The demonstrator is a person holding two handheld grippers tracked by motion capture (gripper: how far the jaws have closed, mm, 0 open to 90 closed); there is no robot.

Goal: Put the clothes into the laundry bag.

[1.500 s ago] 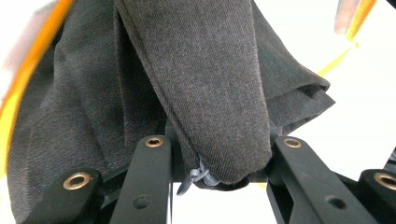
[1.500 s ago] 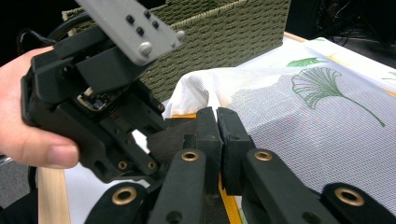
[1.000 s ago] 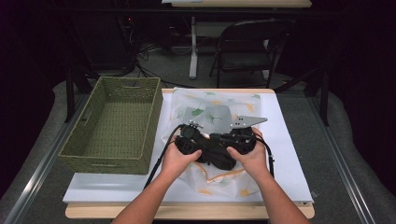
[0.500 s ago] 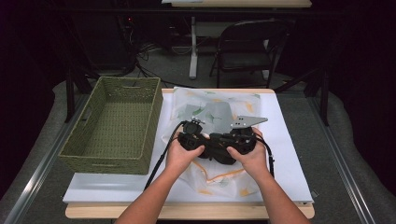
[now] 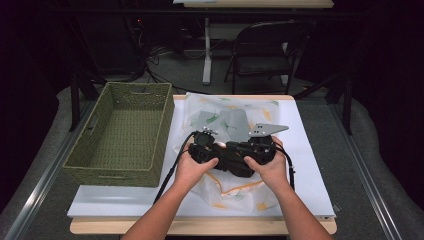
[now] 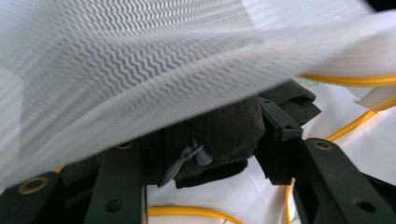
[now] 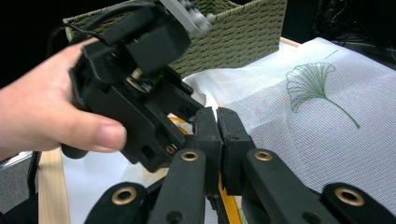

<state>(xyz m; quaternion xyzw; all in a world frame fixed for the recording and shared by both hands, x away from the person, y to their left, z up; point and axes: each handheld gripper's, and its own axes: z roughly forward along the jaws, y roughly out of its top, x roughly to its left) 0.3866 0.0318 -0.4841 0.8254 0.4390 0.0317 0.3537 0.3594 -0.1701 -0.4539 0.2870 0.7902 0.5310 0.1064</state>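
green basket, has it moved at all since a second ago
No. In the high view the green basket sits at the same spot, its right side along the white mat's left part, as in the earlier pictures.

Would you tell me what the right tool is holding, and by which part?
The right tool is shut on the white mesh bag, pinching it at its yellow zipper edge.

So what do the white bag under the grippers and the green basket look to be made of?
White bag: seemingly a thin, semi-sheer mesh fabric, matte, with a fine woven grid, printed leaves and yellow edging. Green basket: apparently woven fibre or paper cord, matte, with braided rows; which of these is unclear.
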